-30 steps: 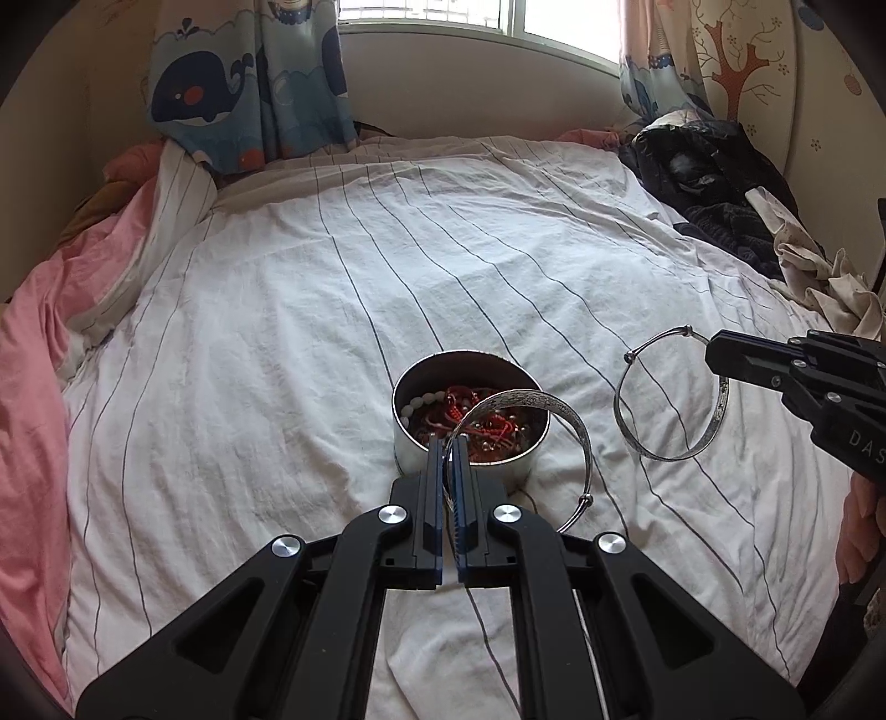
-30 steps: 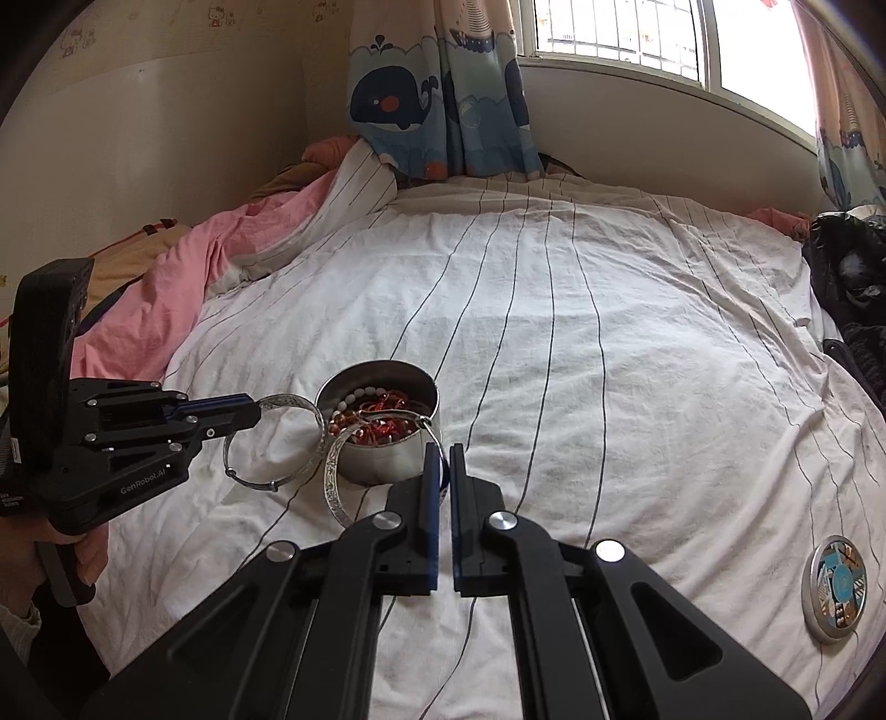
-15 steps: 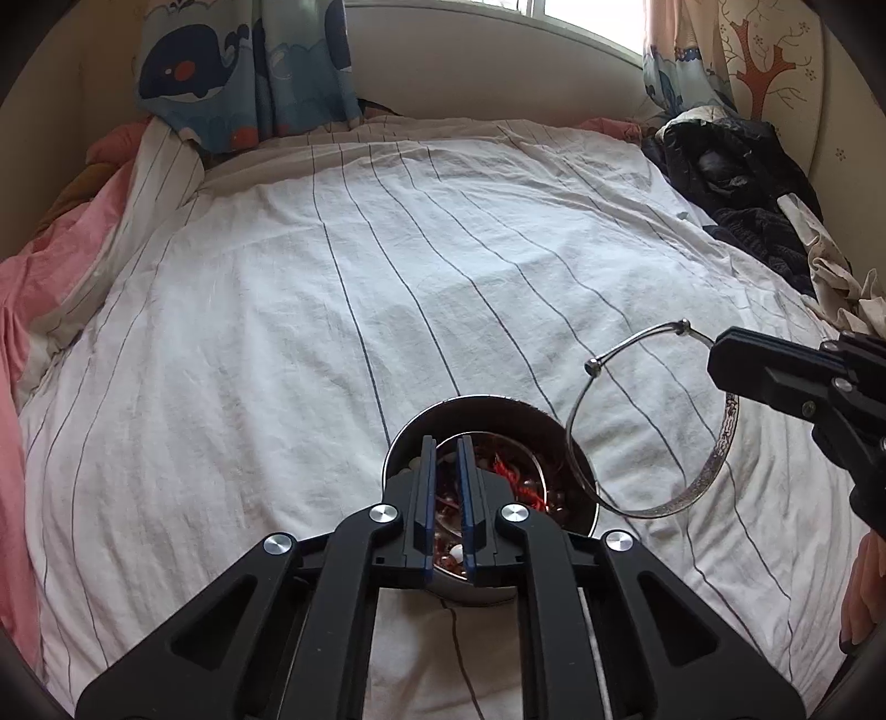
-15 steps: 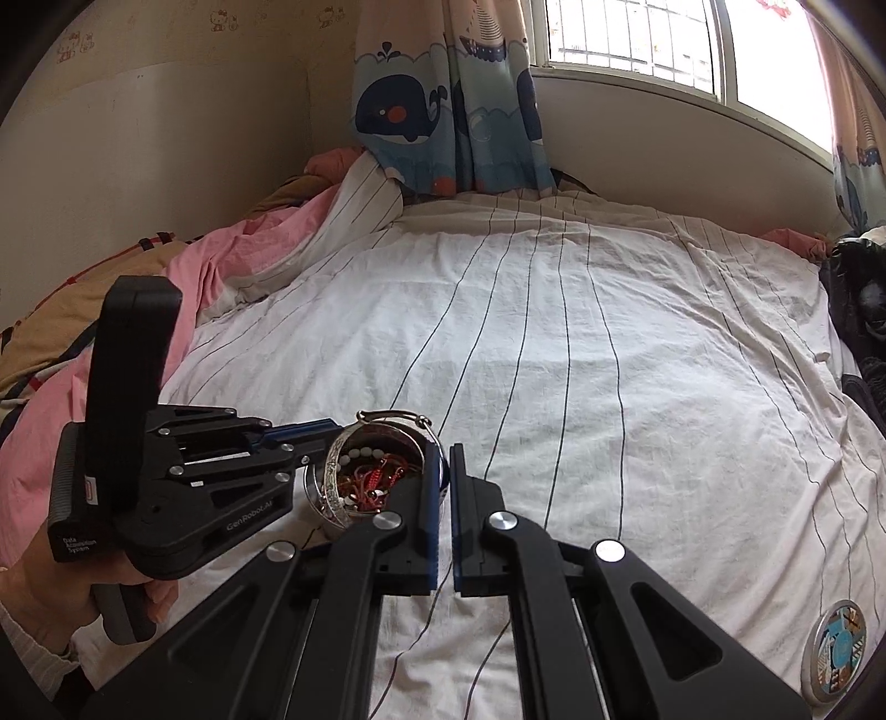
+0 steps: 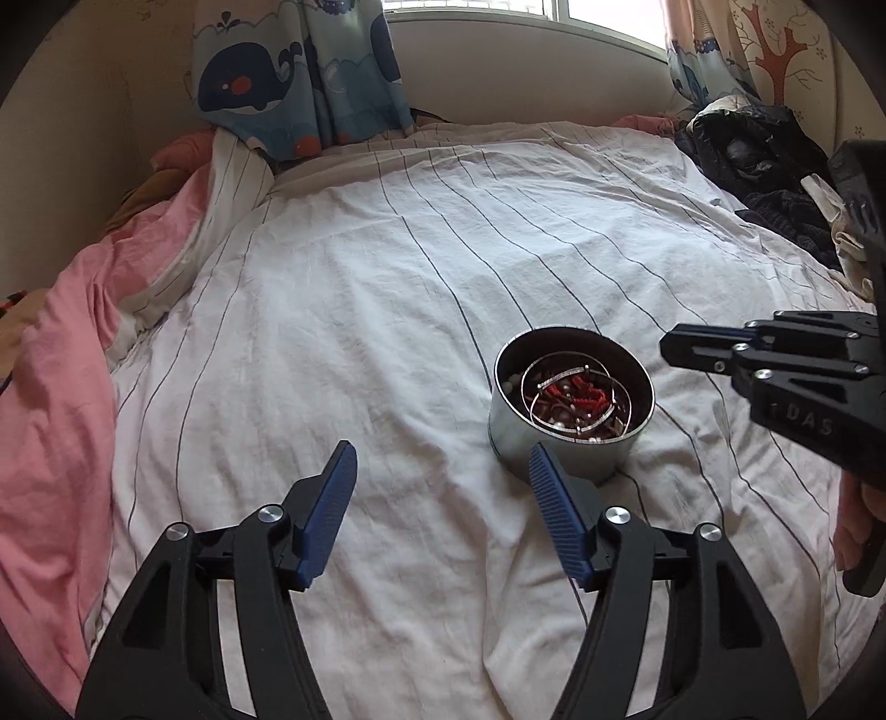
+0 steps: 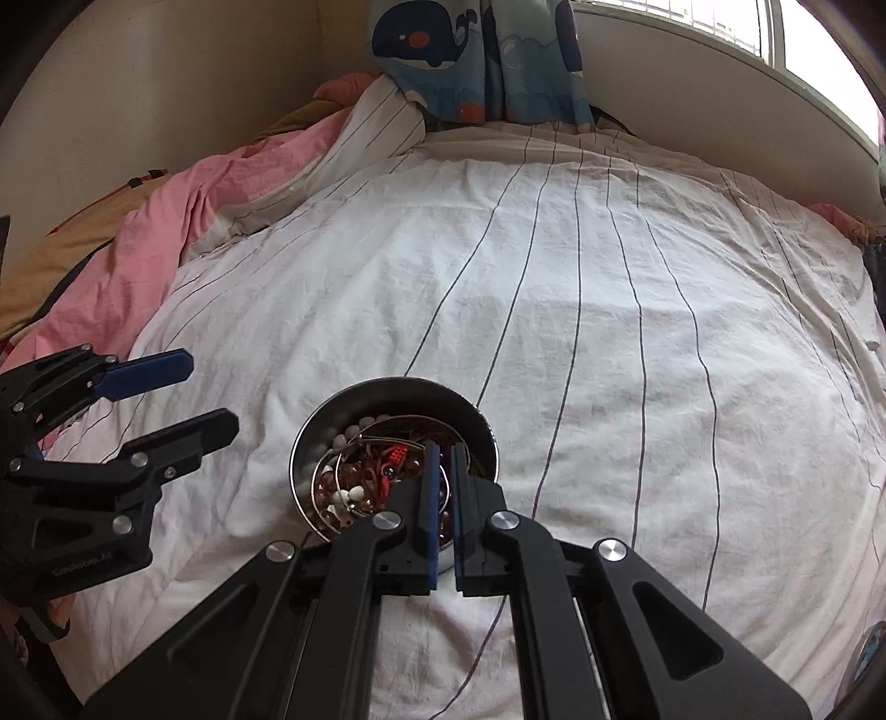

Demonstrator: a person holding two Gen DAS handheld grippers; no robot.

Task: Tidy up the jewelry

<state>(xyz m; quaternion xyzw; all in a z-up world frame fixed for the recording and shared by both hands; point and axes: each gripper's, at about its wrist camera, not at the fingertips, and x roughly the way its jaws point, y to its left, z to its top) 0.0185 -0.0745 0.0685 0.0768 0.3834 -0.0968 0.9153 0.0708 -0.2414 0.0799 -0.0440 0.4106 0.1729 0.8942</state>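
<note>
Opening empty, left claw point(image 5: 437, 471); right claw point(image 6: 446, 465) shut over tin point(image 5: 554, 459)

Bright, soft daylight from the window point(image 5: 603, 11) at the top edge, blown out to white there. Even light across the bed sheet point(image 5: 387, 310), with faint shadows under the metal tin point(image 5: 554, 459) and in the creases. Sharp focus mid-frame; strong fisheye bending and dark vignetting in all four corners
</note>
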